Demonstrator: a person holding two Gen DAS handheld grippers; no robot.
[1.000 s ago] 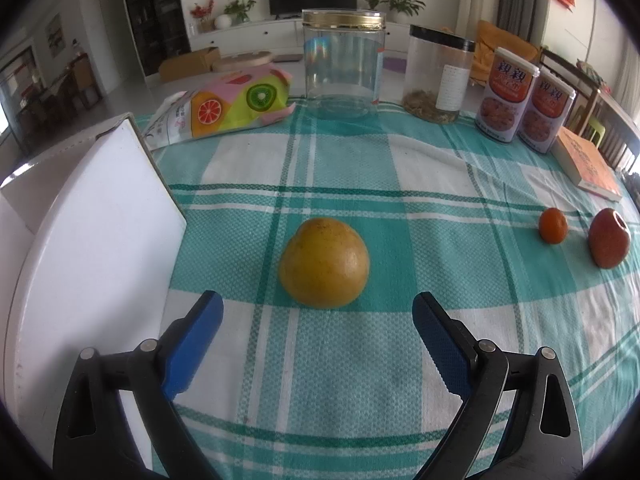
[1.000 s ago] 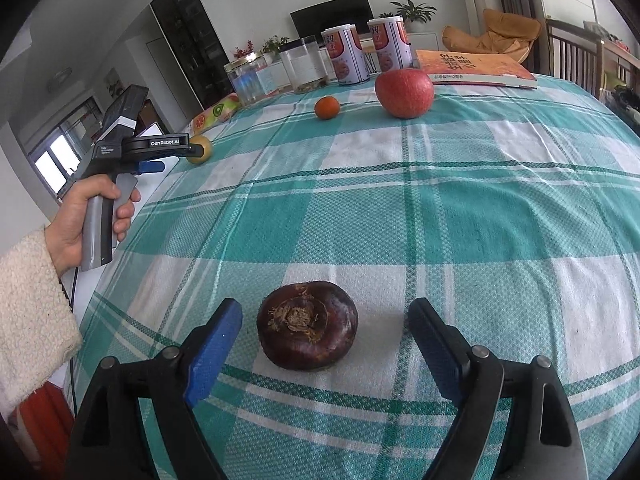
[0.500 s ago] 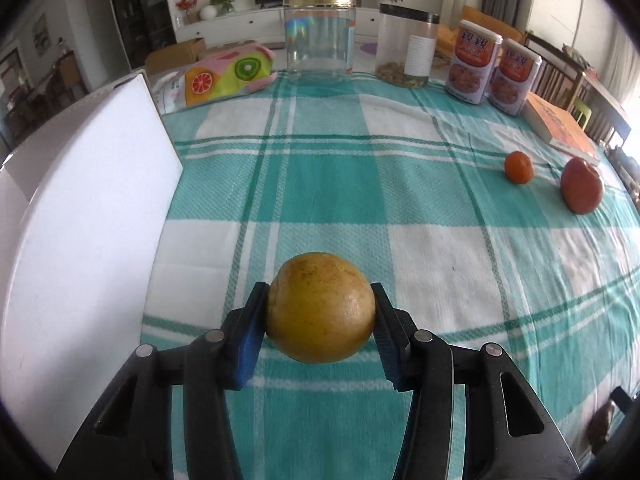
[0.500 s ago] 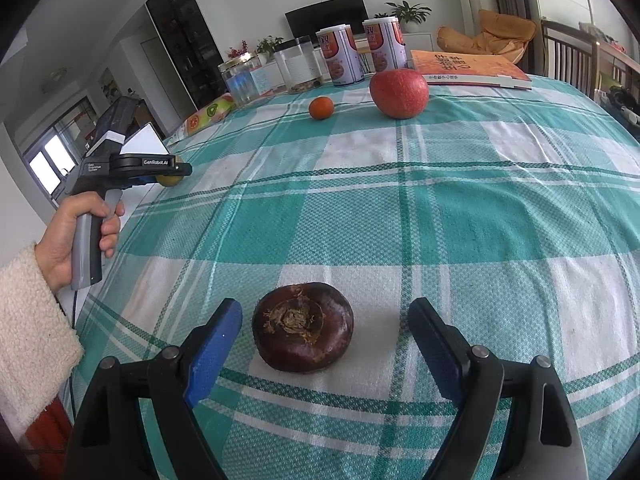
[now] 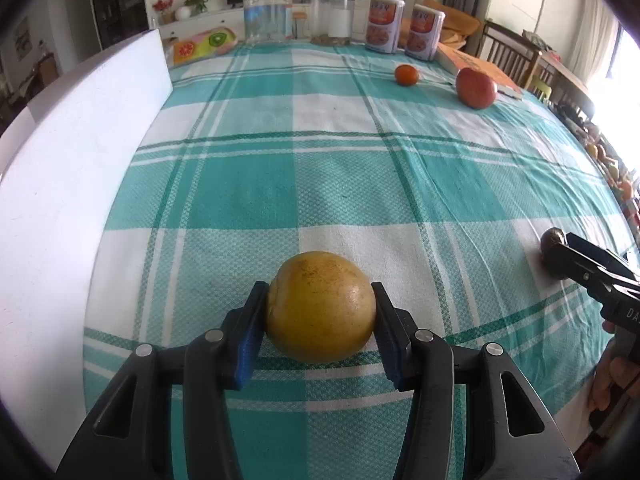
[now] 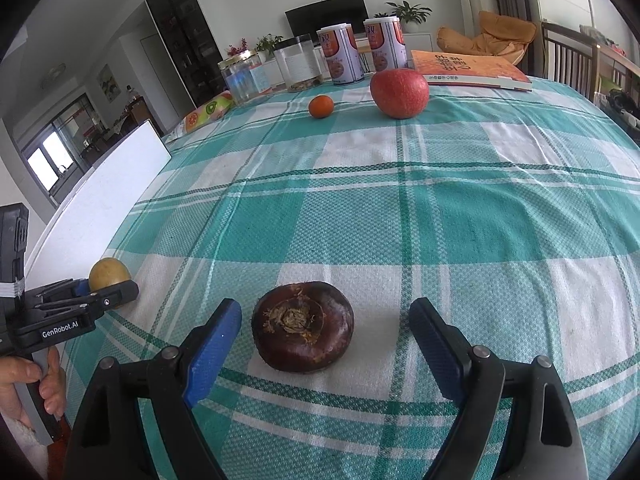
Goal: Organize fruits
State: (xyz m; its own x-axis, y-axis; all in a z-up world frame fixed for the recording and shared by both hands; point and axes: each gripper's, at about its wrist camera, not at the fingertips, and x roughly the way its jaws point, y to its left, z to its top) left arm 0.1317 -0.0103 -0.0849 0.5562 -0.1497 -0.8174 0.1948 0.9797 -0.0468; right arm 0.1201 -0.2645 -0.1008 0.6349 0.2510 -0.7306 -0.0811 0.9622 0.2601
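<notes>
My left gripper [image 5: 320, 312] is shut on a yellow round fruit [image 5: 320, 306] and holds it over the near part of the checked tablecloth; it also shows in the right wrist view [image 6: 109, 274]. My right gripper [image 6: 325, 326] is open, its blue pads on either side of a dark brown round fruit [image 6: 303, 326] that lies on the cloth. That fruit also shows at the right in the left wrist view [image 5: 553, 240]. A red apple [image 6: 399, 92] and a small orange [image 6: 321, 106] lie at the far side.
A white board [image 5: 68, 168] stands along the table's left edge. At the far end stand a clear jar [image 5: 268, 14], a second jar [image 5: 333, 18], two printed cans [image 5: 404, 26], a fruit-print bag [image 5: 204, 42] and an orange book [image 6: 468, 70].
My left gripper closed on the yellow fruit and carried it back toward the table's near edge. My right gripper stayed open around the dark fruit.
</notes>
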